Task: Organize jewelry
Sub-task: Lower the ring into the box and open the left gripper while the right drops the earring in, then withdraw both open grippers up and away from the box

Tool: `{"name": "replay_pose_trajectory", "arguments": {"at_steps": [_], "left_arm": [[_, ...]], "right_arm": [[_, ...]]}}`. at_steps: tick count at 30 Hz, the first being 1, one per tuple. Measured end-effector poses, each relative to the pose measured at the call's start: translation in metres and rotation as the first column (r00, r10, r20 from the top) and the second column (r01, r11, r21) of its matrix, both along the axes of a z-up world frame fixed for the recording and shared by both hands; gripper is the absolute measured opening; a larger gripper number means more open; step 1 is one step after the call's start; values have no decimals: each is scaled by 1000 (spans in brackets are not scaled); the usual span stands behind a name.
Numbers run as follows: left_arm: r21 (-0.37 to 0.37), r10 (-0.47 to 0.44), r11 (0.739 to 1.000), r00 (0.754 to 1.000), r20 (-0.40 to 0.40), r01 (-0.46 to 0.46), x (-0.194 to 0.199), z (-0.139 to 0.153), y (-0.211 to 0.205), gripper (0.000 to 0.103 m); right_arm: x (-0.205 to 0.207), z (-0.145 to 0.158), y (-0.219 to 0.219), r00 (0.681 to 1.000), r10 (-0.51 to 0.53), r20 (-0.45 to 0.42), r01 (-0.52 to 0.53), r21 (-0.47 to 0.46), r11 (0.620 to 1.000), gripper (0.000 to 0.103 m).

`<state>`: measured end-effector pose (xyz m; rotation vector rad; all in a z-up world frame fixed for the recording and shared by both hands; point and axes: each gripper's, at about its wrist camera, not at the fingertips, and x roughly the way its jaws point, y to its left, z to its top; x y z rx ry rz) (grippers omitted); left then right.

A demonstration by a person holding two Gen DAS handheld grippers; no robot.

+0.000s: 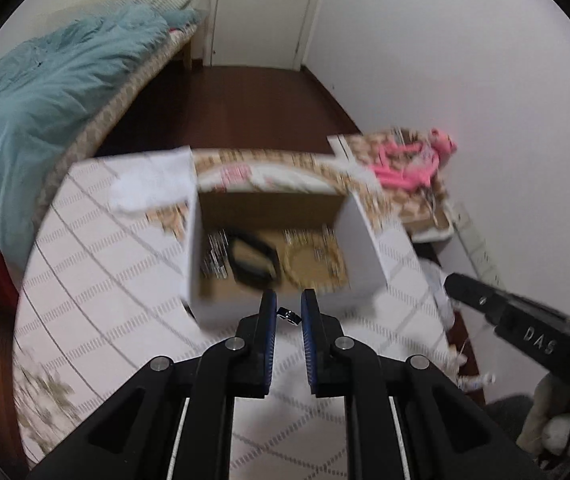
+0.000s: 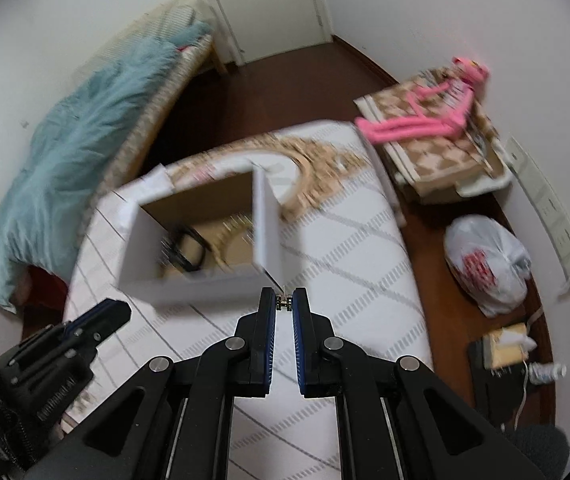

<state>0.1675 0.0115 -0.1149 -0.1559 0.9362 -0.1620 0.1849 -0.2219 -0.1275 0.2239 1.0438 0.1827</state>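
Both grippers sit just short of the white box's [image 2: 189, 280] near wall, above the patterned mattress [image 2: 349, 248]. Right gripper [image 2: 284, 304] clamped on a small metal jewelry piece [image 2: 284, 303], pinched at the very fingertips. Left gripper [image 1: 288, 314] part-open, small silver piece [image 1: 289, 316] between its pads; can't tell if gripped or just lying there. Box holds a black bracelet [image 1: 253, 258] and gold chain [image 1: 313, 260]. Judgement: pieces light, hard, slippery; tip grip marginal. Pinch across the flat faces, release low inside the box.
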Motion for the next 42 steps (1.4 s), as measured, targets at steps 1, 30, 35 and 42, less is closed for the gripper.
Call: {"name": "replay_pose_trajectory", "arguments": {"at_steps": [1, 30, 35, 42], "left_arm": [[0, 5, 1000, 1000, 4, -5, 10, 7, 5, 10], [108, 138, 987, 967, -212, -118, 101, -11, 41, 97], [180, 183, 972, 965, -186, -150, 85, -12, 43, 102], [210, 198, 965, 959, -205, -154, 62, -21, 39, 102]], "right_arm": [[10, 6, 5, 1000, 12, 6, -12, 16, 1000, 9], [138, -16, 65, 958, 168, -230, -179, -26, 984, 59], [124, -12, 61, 967, 116, -227, -147, -128, 981, 96], [95, -18, 58, 970, 68, -233, -129, -257, 958, 100]]}}
